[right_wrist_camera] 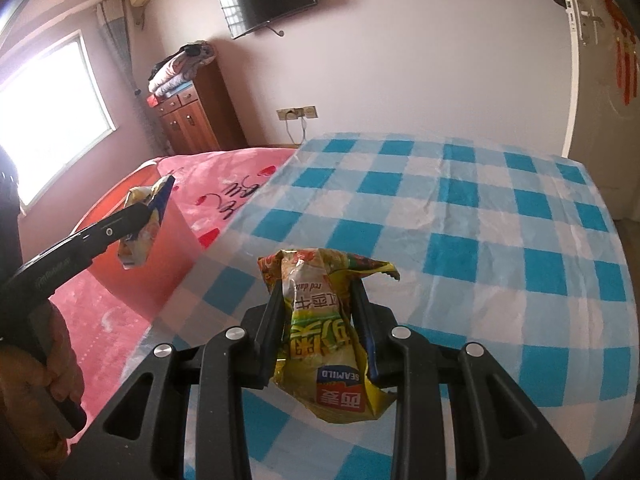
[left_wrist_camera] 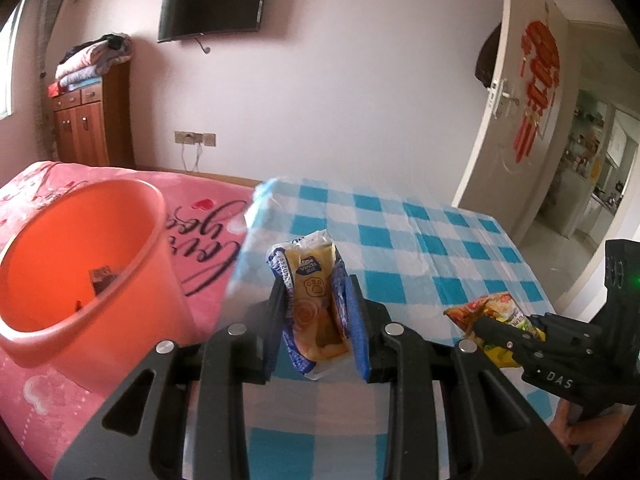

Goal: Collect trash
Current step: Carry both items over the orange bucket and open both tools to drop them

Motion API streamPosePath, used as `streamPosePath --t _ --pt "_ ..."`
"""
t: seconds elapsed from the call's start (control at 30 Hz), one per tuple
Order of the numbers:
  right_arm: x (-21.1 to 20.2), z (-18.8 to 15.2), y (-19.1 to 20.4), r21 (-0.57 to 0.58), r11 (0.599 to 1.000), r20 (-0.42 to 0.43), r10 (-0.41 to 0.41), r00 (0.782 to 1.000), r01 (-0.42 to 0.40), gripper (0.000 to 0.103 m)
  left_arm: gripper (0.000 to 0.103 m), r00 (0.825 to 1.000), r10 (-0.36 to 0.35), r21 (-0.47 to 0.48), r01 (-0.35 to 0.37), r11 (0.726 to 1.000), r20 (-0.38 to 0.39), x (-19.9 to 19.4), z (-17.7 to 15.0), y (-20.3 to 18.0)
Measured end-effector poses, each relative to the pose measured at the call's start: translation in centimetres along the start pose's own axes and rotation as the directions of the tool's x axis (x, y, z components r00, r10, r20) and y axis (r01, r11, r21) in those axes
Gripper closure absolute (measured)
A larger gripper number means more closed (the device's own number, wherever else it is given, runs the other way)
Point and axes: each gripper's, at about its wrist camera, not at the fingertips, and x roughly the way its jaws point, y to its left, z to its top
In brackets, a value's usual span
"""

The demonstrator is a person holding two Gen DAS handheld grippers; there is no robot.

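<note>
Left gripper [left_wrist_camera: 316, 312] clamps crumpled blue-and-yellow plastic wrapper [left_wrist_camera: 314, 304] mid-body — right gripper [right_wrist_camera: 320, 320] likewise pinches yellow-green foil packet [right_wrist_camera: 320, 340] — both light, limp, slippery.

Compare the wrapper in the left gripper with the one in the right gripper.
The left gripper holds a blue-and-cream wrapper; the right gripper holds a yellow-green wrapper. The blue-and-cream one is nearer the orange bucket. Both are crumpled, clamped and lifted off the checked cloth.

A home bedroom: a bed under a pink printed bedspread [right_wrist_camera: 132, 312], a black wall-mounted flat television [left_wrist_camera: 212, 6], and a brown wooden cabinet [right_wrist_camera: 196, 120] stacked with folded blankets.
</note>
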Motion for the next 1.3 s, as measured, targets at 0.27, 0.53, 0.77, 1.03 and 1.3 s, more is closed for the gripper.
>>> streamPosePath --t 0.27,0.53,0.77,1.03,1.3 --pt "0.8 2.2 2.6 -0.022 0.998 0.002 0.051 0.999 -0.051 0.070 0.072 0.997 0.061 -0.030 -0.059 0.998 0.046 -1.8 1.5 3.4" --pt "1.9 4.5 5.7 -0.048 0.990 -0.002 0.134 0.991 -0.134 0.070 0.072 0.988 0.127 -0.069 -0.121 0.990 0.083 -3.6 2.8 7.0" --pt "3.0 6.9 9.9 -0.093 0.968 -0.012 0.232 0.973 -0.232 0.070 0.072 0.978 0.179 -0.122 -0.166 0.979 0.108 -5.0 3.2 10.3" --pt "4.2 10.4 15.8 -0.174 0.928 0.000 0.335 0.942 -0.330 0.070 0.072 0.962 0.247 -0.191 -0.222 0.956 0.118 -5.7 3.7 14.4" --pt "6.5 12.4 20.8 -0.226 0.886 -0.026 0.411 0.911 -0.406 0.070 0.072 0.959 0.267 -0.249 -0.237 0.939 0.093 -4.7 3.6 17.3"
